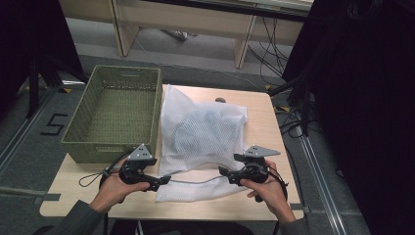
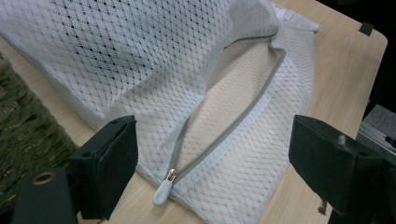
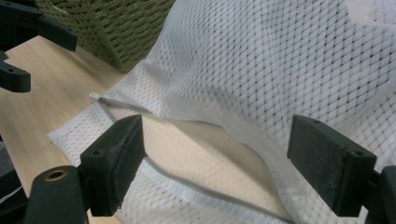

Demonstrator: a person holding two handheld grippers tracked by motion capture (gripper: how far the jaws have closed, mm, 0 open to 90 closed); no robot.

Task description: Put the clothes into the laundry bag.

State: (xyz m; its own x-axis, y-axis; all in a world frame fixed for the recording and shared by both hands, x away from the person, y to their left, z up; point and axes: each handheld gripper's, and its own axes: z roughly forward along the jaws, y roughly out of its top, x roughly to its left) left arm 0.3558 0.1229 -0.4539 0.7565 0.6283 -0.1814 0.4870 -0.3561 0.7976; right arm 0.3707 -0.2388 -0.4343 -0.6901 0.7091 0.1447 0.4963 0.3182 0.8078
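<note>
Mesh bag (image 1: 203, 132): it lies on the table (image 1: 266, 122) just right of the green basket (image 1: 117, 115), with its zipper opening gaping toward you.
Contents: something pale blue shows through the mesh; you cannot identify it from the high view.
Zipper pull (image 2: 163, 190): at the near corner, between your left gripper's (image 1: 164, 180) jaws but untouched.
Left gripper: jaws spread wide, holding nothing.
Right gripper (image 1: 224, 171): jaws spread wide at the opening, pads clear of the mesh.
Risk 1: if you close on 1 mesh layer only, the bag drags instead of opening.
Risk 2: the small pull can slip from your pads.
</note>
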